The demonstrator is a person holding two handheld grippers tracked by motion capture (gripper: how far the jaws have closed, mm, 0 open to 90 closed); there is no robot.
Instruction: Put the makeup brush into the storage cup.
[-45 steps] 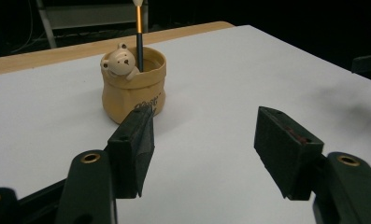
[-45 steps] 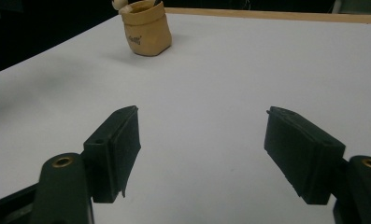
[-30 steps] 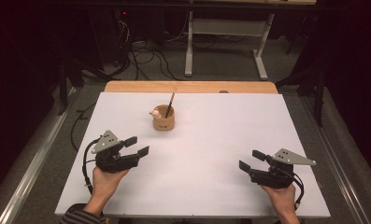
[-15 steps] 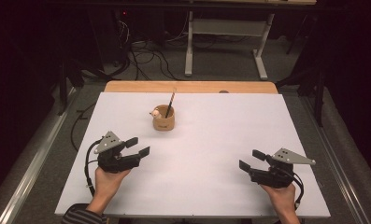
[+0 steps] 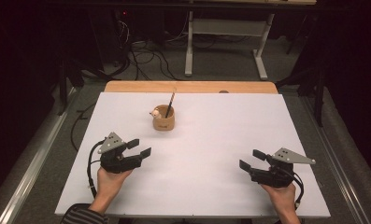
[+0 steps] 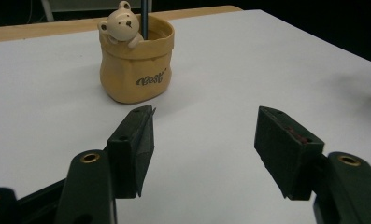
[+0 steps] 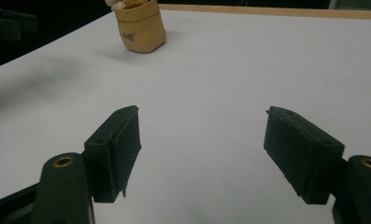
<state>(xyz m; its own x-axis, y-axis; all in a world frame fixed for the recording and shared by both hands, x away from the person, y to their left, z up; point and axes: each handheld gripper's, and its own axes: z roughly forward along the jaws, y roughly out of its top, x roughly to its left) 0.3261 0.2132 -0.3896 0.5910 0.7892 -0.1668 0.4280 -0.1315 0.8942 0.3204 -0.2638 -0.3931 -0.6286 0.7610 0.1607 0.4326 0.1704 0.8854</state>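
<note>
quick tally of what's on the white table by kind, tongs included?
Tan pen cup with bear figure: 1
Dark pencil standing in the cup: 1
Black tongs, both open, nothing held: 2 (left tongs, right tongs)
Total: 4

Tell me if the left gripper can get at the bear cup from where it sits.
Probably yes: the left gripper is open, the bear cup stands just ahead of it, and only bare white table lies between.
</note>
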